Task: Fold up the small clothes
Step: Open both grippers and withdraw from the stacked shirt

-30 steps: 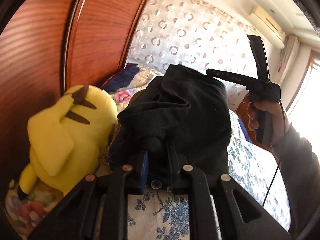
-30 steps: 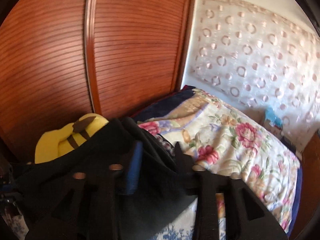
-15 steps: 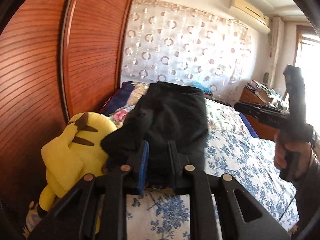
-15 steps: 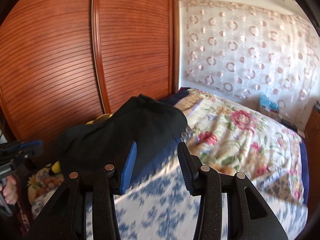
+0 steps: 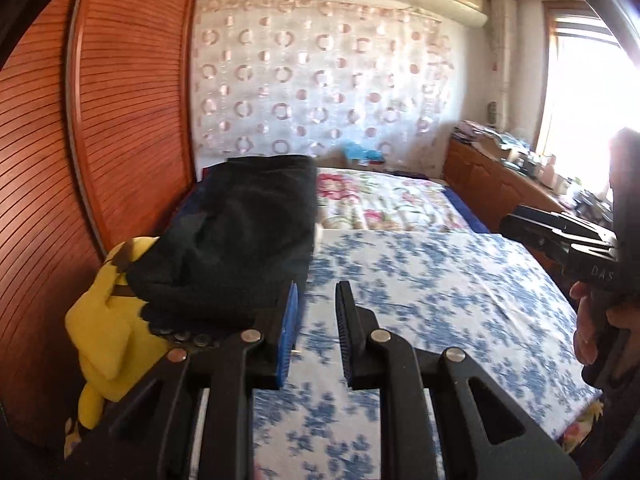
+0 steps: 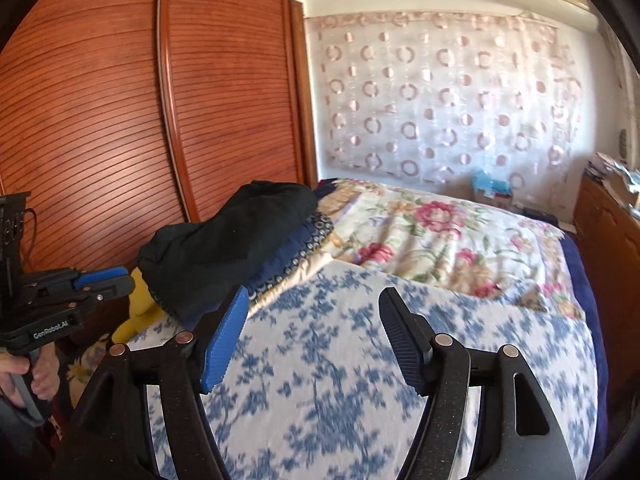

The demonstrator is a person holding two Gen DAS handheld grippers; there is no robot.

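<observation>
A folded black garment (image 5: pixel 240 240) (image 6: pixel 232 248) lies on a small stack of dark blue clothes (image 6: pixel 296 252) at the bed's left edge, by the wardrobe. My left gripper (image 5: pixel 318 292) (image 6: pixel 120 282) hangs just right of the garment, clear of it. Its pads stand a narrow gap apart with only the sheet showing between them. My right gripper (image 6: pixel 314 296) (image 5: pixel 520 226) is over the blue-flowered sheet, well right of the garment. Its jaws are opening wide and nothing is between them. A hand holds each gripper's handle.
A yellow plush toy (image 5: pixel 104 320) (image 6: pixel 140 304) sits under the garment's near end. Slatted wooden wardrobe doors (image 5: pixel 120 120) stand close on the left. The bed has a blue-flowered sheet (image 5: pixel 420 300) in front, a rose-patterned quilt (image 5: pixel 380 200) behind. A wooden dresser (image 5: pixel 500 176) lines the right.
The left gripper has let go of the black garment and drawn back to the right. The right gripper has also pulled away rightward, and its jaws have widened. The garment now rests on the stack.
</observation>
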